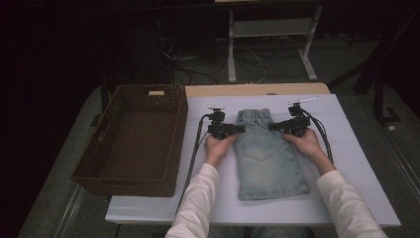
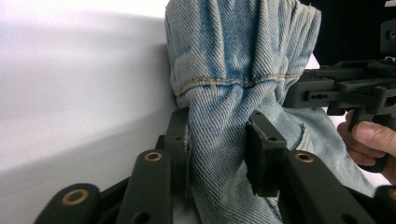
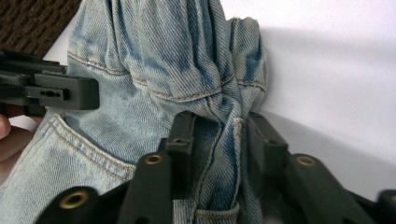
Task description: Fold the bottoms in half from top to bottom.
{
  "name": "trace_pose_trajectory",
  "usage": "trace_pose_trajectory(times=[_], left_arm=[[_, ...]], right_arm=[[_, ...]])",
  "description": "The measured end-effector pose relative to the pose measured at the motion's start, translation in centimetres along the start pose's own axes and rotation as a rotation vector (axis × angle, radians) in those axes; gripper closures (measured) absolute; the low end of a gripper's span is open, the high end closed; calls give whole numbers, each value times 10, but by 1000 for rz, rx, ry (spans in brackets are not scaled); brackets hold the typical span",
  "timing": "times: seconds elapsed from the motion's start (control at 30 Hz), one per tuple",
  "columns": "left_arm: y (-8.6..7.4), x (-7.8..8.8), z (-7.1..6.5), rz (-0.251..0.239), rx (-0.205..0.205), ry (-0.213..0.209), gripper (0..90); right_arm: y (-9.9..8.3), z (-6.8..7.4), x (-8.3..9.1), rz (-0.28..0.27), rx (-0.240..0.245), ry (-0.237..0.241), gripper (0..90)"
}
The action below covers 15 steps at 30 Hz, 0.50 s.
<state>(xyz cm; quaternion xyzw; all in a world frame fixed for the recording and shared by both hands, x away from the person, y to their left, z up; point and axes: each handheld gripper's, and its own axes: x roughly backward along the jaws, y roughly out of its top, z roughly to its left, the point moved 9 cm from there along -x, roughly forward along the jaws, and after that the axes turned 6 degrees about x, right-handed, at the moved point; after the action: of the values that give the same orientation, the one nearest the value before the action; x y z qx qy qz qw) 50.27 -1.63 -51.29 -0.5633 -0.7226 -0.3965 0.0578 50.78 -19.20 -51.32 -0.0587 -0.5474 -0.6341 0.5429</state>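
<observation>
Denim garment (image 1: pixel 265 156) lies flat on the white table (image 1: pixel 356 168), right of the brown woven basket (image 1: pixel 133 139), waistband at the far end.

Left gripper (image 1: pixel 238 129): jaws closed partway onto the garment's left edge just below the waistband. In the left gripper view a bunched fold of denim (image 2: pixel 219 140) sits between both pads, pressed on each side.

Right gripper (image 1: pixel 274 126): same state on the right edge, at matching height. The right gripper view shows a gathered seam fold (image 3: pixel 219 154) pinched between its pads.

Both grippers point inward toward each other, the garment between them.
</observation>
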Motion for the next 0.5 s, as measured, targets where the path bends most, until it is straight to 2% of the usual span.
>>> trace_pose_trajectory(times=[0.1,0.17,0.4,0.5], left_arm=[[0,1,0,8,5,-16,706],[0,2,0,7,-6,-17,732],[4,4,-6,22,-45,-28,771],[9,6,-11,26,-75,-32,775]], right_arm=[[0,0,2,-9,6,-35,767],[1,1,5,-21,17,-37,783],[5,-1,13,-58,-23,36,802],[8,-2,18,-75,-28,41,804]])
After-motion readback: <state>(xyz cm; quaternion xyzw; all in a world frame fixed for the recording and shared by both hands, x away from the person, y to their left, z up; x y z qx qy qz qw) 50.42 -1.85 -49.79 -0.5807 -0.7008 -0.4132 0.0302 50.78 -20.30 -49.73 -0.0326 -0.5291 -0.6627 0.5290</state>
